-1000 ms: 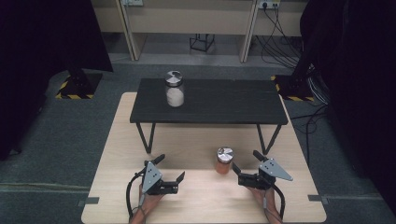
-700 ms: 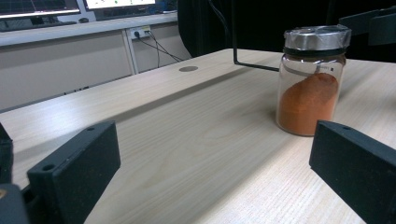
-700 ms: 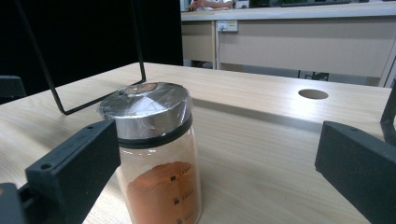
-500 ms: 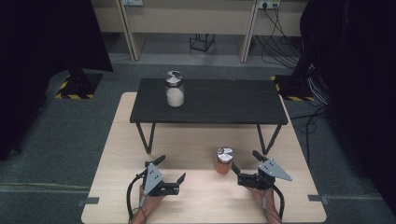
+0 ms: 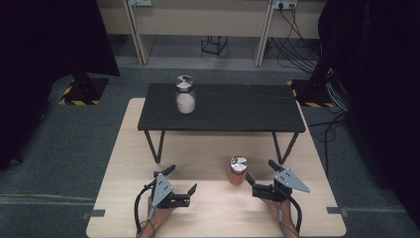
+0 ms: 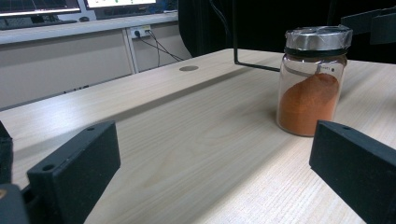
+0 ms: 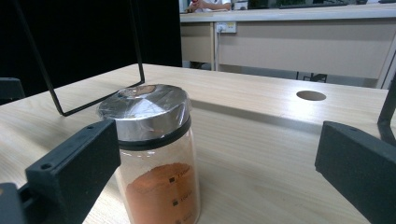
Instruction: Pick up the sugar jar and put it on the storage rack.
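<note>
Two glass jars stand in the scene: a jar of orange powder (image 5: 237, 171) with a foil-wrapped silver lid sits upright on the light wooden table (image 5: 124, 198), and a jar of white powder (image 5: 185, 94) with a similar lid stands upright on the low black bench (image 5: 247, 106) that rests on the far part of that table on thin black wire legs. The left gripper (image 5: 181, 181), held in the person's left hand (image 5: 158, 214), hovers low near the table's near edge, its jaws spread wide with nothing between them; in the left gripper view the orange jar (image 6: 312, 79) stands ahead and toward the right jaw, well apart from both. The right gripper (image 5: 260, 173), held in the right hand (image 5: 277, 208), sits just beside the orange jar on its right, jaws likewise released and wide. In the right gripper view the orange jar (image 7: 156, 158) is close, just inside the left jaw, whether touching it cannot be told, while the right jaw stands well clear. A round cable hole (image 7: 311, 95) shows in the tabletop farther off.
</note>
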`<state>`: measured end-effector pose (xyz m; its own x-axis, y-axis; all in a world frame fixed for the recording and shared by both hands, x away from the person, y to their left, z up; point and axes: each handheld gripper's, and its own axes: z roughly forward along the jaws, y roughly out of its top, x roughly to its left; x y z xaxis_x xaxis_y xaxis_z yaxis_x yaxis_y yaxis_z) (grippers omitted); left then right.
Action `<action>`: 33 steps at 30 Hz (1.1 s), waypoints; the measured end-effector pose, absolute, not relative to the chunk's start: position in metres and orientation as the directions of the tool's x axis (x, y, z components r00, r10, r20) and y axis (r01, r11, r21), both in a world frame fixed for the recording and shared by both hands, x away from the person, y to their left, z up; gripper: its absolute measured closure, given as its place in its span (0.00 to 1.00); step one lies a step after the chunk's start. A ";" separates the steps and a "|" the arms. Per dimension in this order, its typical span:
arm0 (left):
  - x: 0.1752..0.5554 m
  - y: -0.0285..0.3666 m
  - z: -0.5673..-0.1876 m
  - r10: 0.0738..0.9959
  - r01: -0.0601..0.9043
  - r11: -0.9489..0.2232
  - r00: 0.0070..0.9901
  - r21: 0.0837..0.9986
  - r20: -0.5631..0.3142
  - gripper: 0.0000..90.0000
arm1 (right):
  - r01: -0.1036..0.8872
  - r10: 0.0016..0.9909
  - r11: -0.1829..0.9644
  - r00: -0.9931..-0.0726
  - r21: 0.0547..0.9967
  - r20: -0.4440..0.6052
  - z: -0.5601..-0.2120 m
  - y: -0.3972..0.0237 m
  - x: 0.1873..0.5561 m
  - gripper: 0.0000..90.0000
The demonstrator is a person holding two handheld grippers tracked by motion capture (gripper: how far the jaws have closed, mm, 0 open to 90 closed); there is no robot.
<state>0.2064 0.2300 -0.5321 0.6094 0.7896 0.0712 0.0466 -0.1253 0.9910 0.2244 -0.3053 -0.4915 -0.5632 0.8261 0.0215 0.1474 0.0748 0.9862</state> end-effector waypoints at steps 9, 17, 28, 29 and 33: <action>0.207 0.230 -0.532 0.790 0.046 -0.125 0.609 0.991 0.071 0.01 | 0.149 0.827 0.076 -0.561 0.986 0.021 -0.492 -0.305 0.225 0.00; 0.207 0.231 -0.533 0.794 0.054 -0.109 0.605 0.993 0.054 0.01 | 0.162 0.827 0.069 -0.560 0.984 0.034 -0.493 -0.308 0.227 0.00; 0.207 0.231 -0.533 0.795 0.055 -0.105 0.604 0.993 0.051 0.01 | 0.158 0.827 0.076 -0.562 0.985 0.026 -0.492 -0.305 0.226 0.00; 0.207 0.231 -0.533 0.795 0.054 -0.105 0.605 0.993 0.051 0.01 | 0.156 0.826 0.076 -0.562 0.985 0.025 -0.492 -0.305 0.226 0.00; 0.207 0.231 -0.533 0.798 0.059 -0.101 0.601 0.993 0.045 0.01 | 0.168 0.829 0.062 -0.557 0.984 0.043 -0.493 -0.308 0.228 0.00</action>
